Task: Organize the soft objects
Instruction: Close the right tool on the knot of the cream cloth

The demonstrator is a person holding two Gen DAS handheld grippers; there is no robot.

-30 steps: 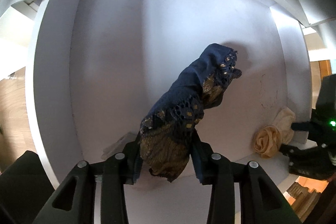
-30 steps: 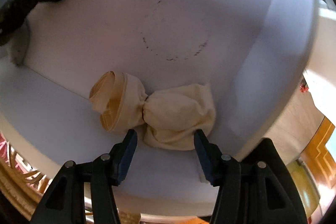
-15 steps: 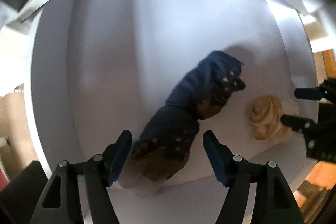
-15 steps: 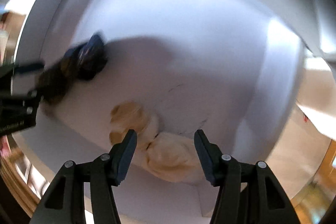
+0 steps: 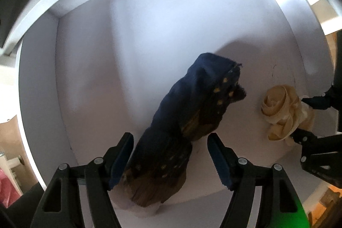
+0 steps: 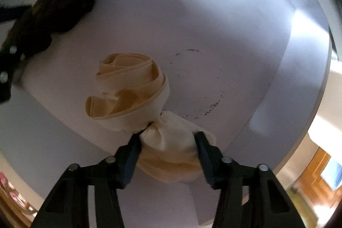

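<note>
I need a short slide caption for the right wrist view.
Right gripper, jaws just closing, clamps the knotted cream cloth on the white shelf; a dark blue cloth lies behind, at left.

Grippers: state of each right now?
Left gripper: jaws open, navy cloth loose between them.
Right gripper: jaws just closed onto cream cloth.

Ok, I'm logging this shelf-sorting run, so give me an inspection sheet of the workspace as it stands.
Surface: white shelf compartment, floor bare apart from a faint dark ring mark.
Job's things: dark blue gold-dotted cloth lying on the floor; cream knotted cloth beside it.
Clutter: nothing seen.
Grippers: left gripper with jaws apart, having just opened, straddling the blue cloth; right gripper closing onto the cream cloth's bunched end.
Cables: nothing seen.
Surroundings: wooden furniture outside.
</note>
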